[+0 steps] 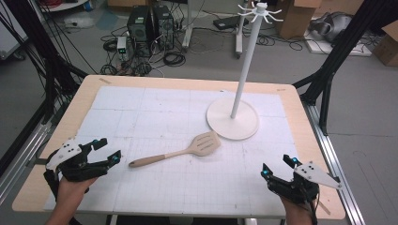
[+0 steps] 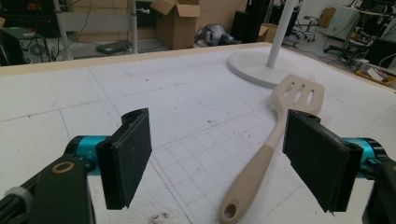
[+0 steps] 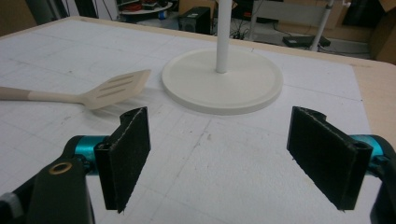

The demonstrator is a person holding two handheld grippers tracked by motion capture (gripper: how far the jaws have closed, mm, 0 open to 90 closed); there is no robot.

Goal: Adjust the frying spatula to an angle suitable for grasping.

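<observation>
two hand-held grippers: left hand-held gripper (image 1: 106, 150) and right hand-held gripper (image 1: 278, 167) both jaws apart, empty
step: likely pre-grasp
next: probably close on beige slotted spatula (image 1: 178, 153) handle, hang on white hook stand (image 1: 243, 75)

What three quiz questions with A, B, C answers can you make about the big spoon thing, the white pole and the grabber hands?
1. Where does the beige slotted spatula lie?
A. On the white gridded mat
B. On the round base of the stand
C. Hanging from a hook

2. How many slots are cut in the spatula's blade?
A. One
B. Three
C. Six

3. How do the jaws of the left gripper and right gripper stand?
A. Both shut on the spatula
B. One open, one shut
C. Both open, holding nothing

Answers:
1. A: the spatula lies flat on the white gridded mat, beside the white pole stand with a round base but not on it.
2. B: the left gripper view shows three slots in the blade.
3. C: each gripper view shows its black pads wide apart with nothing between them.
</observation>
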